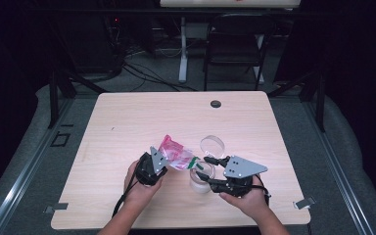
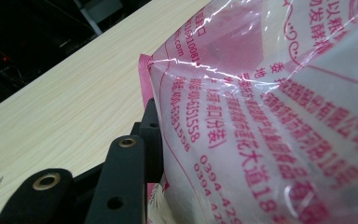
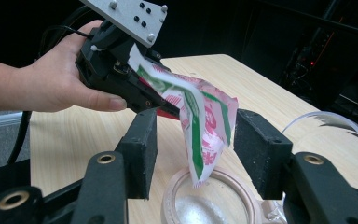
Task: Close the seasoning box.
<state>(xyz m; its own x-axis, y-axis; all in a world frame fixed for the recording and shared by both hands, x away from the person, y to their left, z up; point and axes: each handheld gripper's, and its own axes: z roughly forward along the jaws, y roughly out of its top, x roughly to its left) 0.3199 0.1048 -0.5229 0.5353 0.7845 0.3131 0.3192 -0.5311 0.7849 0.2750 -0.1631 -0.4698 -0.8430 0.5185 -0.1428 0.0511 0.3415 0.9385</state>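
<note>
A person's left hand holds my left gripper (image 1: 163,164), shut on a pink-and-white printed plastic bag (image 1: 174,152) that tilts toward the right. Seen from the left gripper view, the bag (image 2: 270,116) presses against the black jaw. The right gripper view has the bag's torn corner with its green stripe (image 3: 205,126) hanging over the mouth of a clear jar (image 3: 205,203). My right gripper (image 3: 193,140) stands open, one jaw on each side of that corner, just above the jar (image 1: 201,182). In that view my left gripper (image 3: 151,100) pinches the bag's upper edge.
A clear round lid (image 1: 213,144) lies on the wooden table (image 1: 127,122) just beyond the jar. A small black grommet (image 1: 216,104) sits near the far edge. A chair and a desk leg stand on the floor behind the table.
</note>
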